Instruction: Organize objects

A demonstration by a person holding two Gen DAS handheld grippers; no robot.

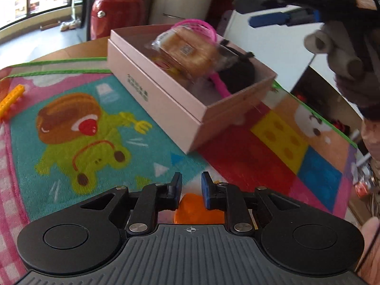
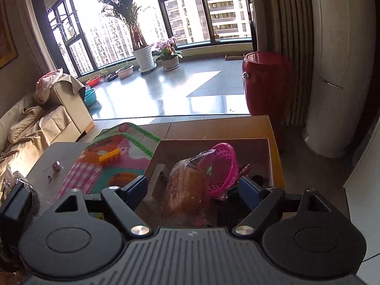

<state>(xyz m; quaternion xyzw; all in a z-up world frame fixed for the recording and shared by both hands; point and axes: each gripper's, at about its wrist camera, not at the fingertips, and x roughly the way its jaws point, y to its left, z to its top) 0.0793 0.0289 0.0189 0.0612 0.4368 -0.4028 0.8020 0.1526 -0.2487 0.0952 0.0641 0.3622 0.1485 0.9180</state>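
Note:
A pink cardboard box (image 1: 166, 99) stands on a colourful cartoon mat (image 1: 95, 128). It holds a wrapped bread (image 1: 190, 52), a pink plastic basket (image 1: 201, 27) and a black object (image 1: 237, 76). My left gripper (image 1: 191, 186) hovers low over the mat in front of the box, its jaws a little apart with nothing between them. My right gripper (image 2: 192, 190) is wide open above the box (image 2: 273, 156), over the bread (image 2: 187, 185) and basket (image 2: 223, 168); it also shows in the left wrist view (image 1: 268, 14). A yellow toy brick (image 1: 10, 101) lies at the mat's left edge.
The yellow brick also shows in the right wrist view (image 2: 108, 157). An orange patch (image 1: 197, 209) shows under the left gripper. Small round beads (image 2: 56, 165) lie on the grey table surface (image 2: 52, 156). A red barrel (image 2: 266, 80) stands on the floor beyond the table.

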